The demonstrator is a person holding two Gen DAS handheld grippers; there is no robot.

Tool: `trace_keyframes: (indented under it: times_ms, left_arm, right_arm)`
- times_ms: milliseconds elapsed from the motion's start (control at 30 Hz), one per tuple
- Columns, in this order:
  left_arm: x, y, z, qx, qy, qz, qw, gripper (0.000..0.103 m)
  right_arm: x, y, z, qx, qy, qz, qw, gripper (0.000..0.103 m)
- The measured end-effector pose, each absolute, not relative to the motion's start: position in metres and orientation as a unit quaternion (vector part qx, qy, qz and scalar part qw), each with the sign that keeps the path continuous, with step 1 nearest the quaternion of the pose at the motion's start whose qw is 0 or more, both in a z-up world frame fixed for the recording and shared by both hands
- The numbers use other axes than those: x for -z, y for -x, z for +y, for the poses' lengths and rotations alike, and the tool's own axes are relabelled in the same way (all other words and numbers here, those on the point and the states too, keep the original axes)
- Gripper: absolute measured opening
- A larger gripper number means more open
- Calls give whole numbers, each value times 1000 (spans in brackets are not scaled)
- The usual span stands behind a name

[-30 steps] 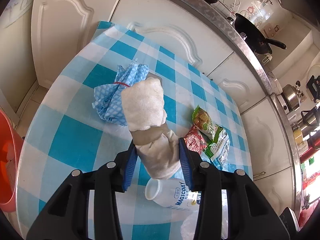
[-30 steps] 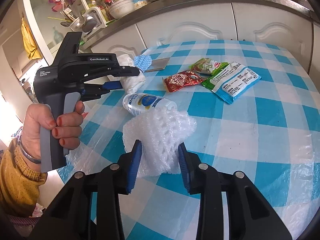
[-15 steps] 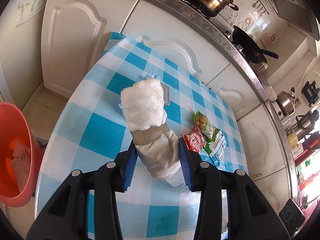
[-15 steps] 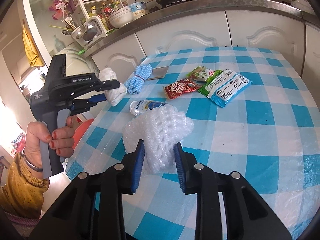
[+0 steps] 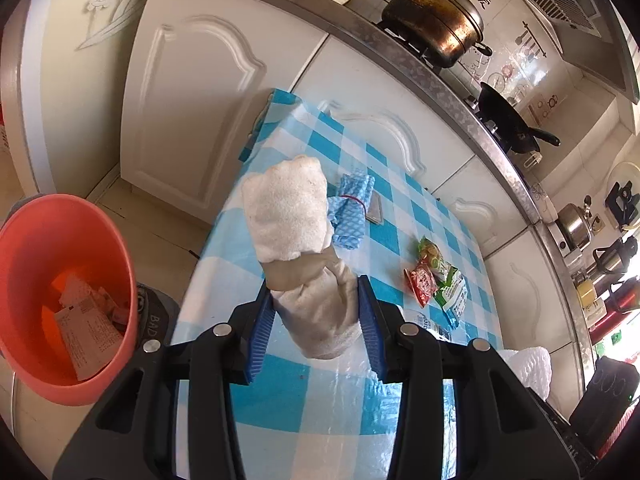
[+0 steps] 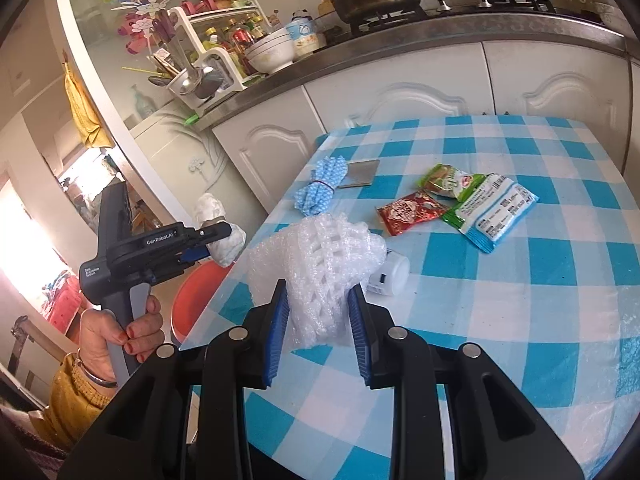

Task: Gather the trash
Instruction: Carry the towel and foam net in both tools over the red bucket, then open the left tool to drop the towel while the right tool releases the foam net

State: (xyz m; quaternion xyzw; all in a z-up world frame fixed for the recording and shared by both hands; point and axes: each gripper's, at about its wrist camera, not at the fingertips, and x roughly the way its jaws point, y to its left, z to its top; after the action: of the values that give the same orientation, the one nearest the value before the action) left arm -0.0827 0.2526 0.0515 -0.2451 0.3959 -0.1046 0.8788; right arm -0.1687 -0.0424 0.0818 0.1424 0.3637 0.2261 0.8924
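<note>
Checked tablecloth fills your view: your left gripper clamps the white wad, orange bin at nine o'clock; your right gripper has just closed on foam netting.

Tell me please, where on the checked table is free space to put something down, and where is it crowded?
Free: the near right part of the checked table, in front of the blue-white wrapper, and the far right corner by the cabinets. Crowded: the left middle, where the blue cloth bundle, red snack packet, green packet and white bottle lie close together.
</note>
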Motion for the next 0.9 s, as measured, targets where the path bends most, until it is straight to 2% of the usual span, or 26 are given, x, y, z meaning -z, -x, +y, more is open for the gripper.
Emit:
trace_keyframes:
  times_ms: [500, 900]
  left_arm:
    - [-33, 132, 346, 17, 239, 386, 891, 42]
    - [16, 142, 404, -53, 249, 426, 868, 42]
  right_arm:
    - [-103, 130, 76, -349, -90, 380, 852, 31]
    - [-79, 96, 197, -413, -32, 414, 811, 32]
